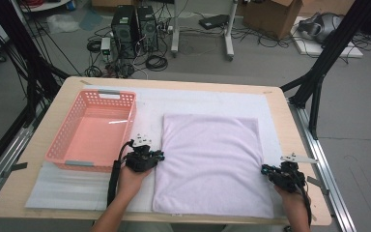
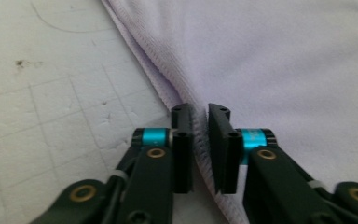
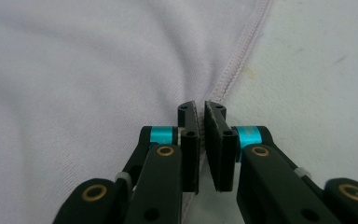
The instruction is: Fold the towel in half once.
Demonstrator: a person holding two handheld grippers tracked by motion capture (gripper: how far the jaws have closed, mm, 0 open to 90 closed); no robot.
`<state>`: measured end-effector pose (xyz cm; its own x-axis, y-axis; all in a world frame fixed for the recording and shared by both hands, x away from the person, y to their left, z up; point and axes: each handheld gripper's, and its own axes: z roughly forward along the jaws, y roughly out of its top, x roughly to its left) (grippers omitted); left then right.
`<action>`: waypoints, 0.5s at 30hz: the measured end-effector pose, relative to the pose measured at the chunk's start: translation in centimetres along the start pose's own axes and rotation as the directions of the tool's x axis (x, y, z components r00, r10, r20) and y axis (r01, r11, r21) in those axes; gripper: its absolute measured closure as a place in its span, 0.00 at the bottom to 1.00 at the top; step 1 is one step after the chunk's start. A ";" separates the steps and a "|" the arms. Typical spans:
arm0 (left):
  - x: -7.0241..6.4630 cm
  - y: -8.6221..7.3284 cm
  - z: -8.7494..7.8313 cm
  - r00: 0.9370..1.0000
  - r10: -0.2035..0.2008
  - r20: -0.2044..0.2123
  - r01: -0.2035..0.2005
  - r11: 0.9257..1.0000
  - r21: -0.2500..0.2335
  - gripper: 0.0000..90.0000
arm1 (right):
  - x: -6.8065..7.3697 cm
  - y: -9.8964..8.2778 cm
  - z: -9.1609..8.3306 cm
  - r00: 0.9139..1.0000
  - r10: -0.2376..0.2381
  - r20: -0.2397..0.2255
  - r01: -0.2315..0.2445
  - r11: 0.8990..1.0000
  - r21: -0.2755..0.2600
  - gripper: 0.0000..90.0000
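A pale lilac towel (image 1: 207, 159) lies flat on the white mat in the middle of the table. My left gripper (image 1: 157, 156) sits at the towel's left edge. In the left gripper view its jaws pinch the hemmed edge of the towel (image 2: 279, 60), with the gripper (image 2: 200, 112) shut on the fold. At the towel's right edge rests my right gripper (image 1: 265, 170). The right gripper view shows this gripper (image 3: 201, 108) shut on the stitched hem of the towel (image 3: 74, 79), which bunches up between the pads.
A pink plastic basket (image 1: 65, 158) stands empty at the left of the table, close to my left hand. A white foam mat (image 1: 72, 188) covers the tabletop under the towel. Black frame legs and cables stand beyond the table's far edge.
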<state>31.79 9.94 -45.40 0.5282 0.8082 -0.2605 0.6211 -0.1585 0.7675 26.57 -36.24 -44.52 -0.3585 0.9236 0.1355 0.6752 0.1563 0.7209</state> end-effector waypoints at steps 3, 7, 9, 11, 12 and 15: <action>-0.1 -0.2 -0.1 0.999 -0.037 0.008 0.037 0.999 -0.005 0.95 | -0.3 0.0 -0.1 0.999 0.025 -0.021 -0.025 1.000 0.001 0.98; -0.4 -0.7 -0.6 0.998 -0.053 0.032 0.053 0.999 -0.005 0.96 | -0.8 -0.3 -0.9 0.998 0.058 -0.026 -0.057 0.998 0.013 0.98; -0.7 -1.0 -0.9 0.996 -0.059 0.061 0.058 0.998 0.009 0.96 | -1.3 -0.7 -1.6 0.998 0.062 -0.027 -0.062 0.998 0.020 0.98; -1.3 -1.3 -1.2 0.996 -0.037 0.086 0.035 0.999 0.023 0.95 | -1.4 -1.2 -2.5 0.998 0.056 -0.022 -0.056 0.998 0.034 0.98; -1.5 -1.5 -1.4 0.995 -0.030 0.094 0.028 0.999 0.025 0.95 | -1.3 -1.5 -2.9 0.999 0.043 -0.012 -0.042 0.998 0.042 0.98; -1.9 -1.5 -1.5 0.994 -0.006 0.106 0.004 1.000 0.020 0.93 | -1.1 -2.0 -3.8 1.000 0.012 0.002 -0.012 0.999 0.049 0.98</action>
<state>29.01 9.48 -45.13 0.5828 0.7446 -0.3253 0.6345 -0.1669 0.7547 23.10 -38.88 -43.55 -0.3489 0.9262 0.1431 0.7106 0.1620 0.6847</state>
